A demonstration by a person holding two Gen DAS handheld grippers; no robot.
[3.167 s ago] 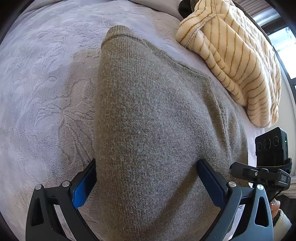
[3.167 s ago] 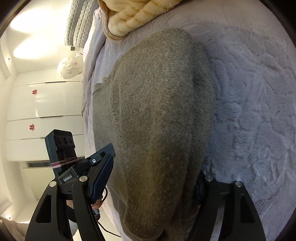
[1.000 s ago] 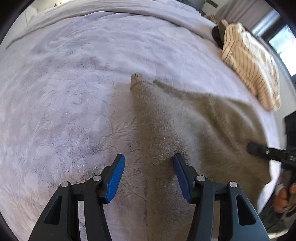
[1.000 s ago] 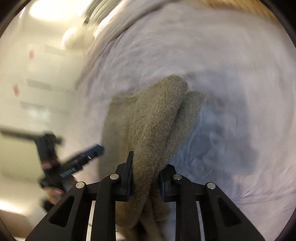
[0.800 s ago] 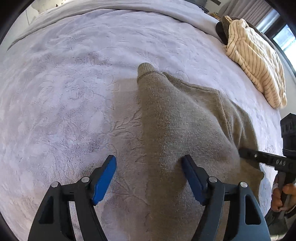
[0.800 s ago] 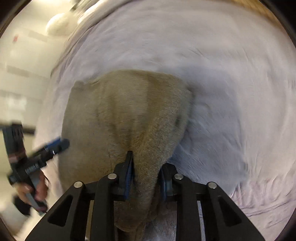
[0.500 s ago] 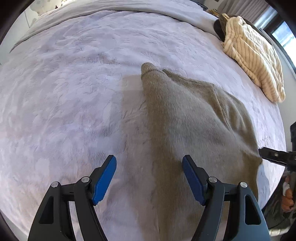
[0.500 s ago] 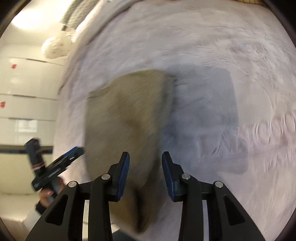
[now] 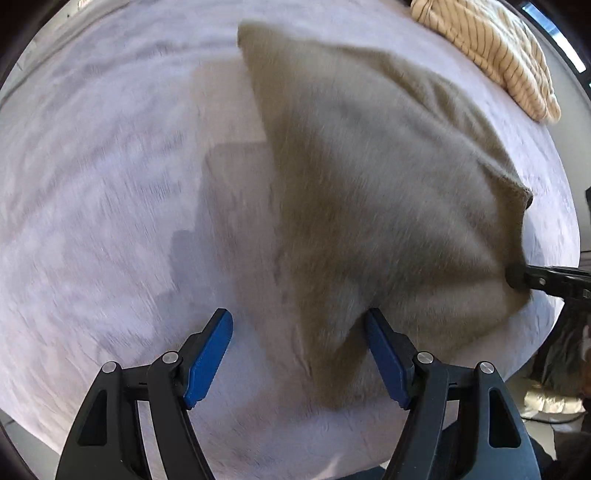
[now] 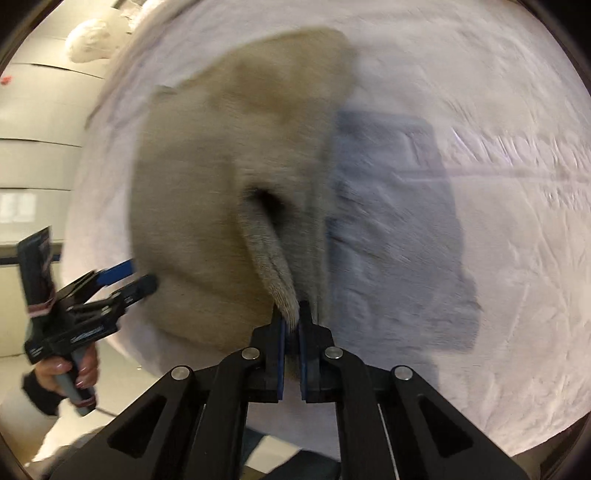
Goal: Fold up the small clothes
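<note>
A grey-brown knit sweater lies folded on the pale fleece blanket. My left gripper is open, its blue pads astride the sweater's near corner without closing on it. My right gripper is shut on the ribbed edge of the sweater and lifts it, so an opening gapes just beyond the pads. The right gripper also shows at the right edge of the left wrist view, and the left gripper shows in the right wrist view. Both views are motion-blurred.
A cream striped garment lies bunched at the far right of the bed. The blanket's near edge drops off below my left gripper. White cupboards and a white bag stand beyond the bed.
My right gripper, open half a second ago, has closed on the sweater's edge. My left gripper stays open and has moved in over the sweater's near corner.
</note>
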